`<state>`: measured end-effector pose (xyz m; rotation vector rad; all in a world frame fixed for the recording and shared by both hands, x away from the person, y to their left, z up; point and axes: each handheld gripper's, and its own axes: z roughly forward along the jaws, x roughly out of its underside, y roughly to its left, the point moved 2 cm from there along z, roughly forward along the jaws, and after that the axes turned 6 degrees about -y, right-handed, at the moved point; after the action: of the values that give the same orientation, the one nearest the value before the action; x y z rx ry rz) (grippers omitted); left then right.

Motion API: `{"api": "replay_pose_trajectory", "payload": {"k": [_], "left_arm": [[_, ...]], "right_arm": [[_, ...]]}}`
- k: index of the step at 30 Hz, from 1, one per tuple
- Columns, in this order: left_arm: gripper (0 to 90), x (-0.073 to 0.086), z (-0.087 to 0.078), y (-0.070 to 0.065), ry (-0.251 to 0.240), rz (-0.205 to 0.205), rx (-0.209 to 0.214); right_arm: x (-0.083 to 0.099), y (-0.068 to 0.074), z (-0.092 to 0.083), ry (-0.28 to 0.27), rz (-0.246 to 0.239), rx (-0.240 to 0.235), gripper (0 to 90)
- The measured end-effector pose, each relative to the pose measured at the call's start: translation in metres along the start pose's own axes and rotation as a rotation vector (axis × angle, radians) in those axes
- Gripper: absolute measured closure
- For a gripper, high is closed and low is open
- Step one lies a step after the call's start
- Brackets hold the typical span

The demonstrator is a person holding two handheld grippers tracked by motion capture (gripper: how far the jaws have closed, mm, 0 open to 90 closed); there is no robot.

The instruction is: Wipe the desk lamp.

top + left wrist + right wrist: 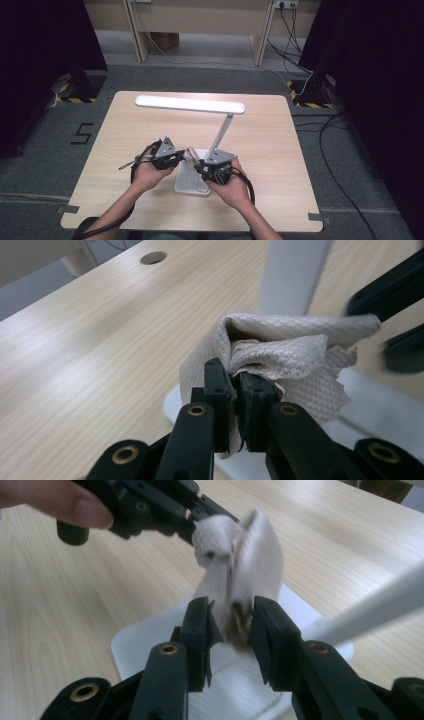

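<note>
From the high view, a person's two hands meet over the white base (192, 181) of a desk lamp that stands on the wooden bench (125, 135), its long head (190, 104) held out on a slanted arm (221, 134); the left tool (181, 156) and the right tool (198, 167) are almost touching, with a crumpled paper towel (190, 153) between them just above the base. In the left gripper view, the left tool (235, 390) has its jaws pressed together on a fold of the paper towel (295, 347), which bunches up beyond the tips in front of the lamp arm (292, 275); the other tool's dark jaws show at the right edge. In the right gripper view, the right tool (232, 617) stands spread, the lower, brown-stained end of the paper towel (240, 565) hanging between its jaws without being pressed, while the left tool (192, 522) pinches the top of it above the lamp base (145, 640). This looks like a hand-over of the towel from right to left, probably for wiping the lamp. Next, the right tool should draw back clear of the towel without snagging it. No container is on the bench.
</note>
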<state>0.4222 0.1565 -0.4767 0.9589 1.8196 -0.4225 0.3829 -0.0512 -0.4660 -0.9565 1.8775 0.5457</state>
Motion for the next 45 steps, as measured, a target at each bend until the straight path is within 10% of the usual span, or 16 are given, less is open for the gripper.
{"api": "replay_pose_trajectory", "payload": {"k": [16, 45], "left_arm": [[83.7, -0.001, 0.041, -0.002, 0.113, 0.080, 0.007], [83.5, -0.001, 0.069, -0.007, 0.125, 0.036, -0.016]], "right_arm": [[0.038, -0.027, 0.002, 0.052, 0.066, 0.095, 86.3], [0.050, -0.033, 0.021, 0.041, 0.074, 0.111, 86.9]]}}
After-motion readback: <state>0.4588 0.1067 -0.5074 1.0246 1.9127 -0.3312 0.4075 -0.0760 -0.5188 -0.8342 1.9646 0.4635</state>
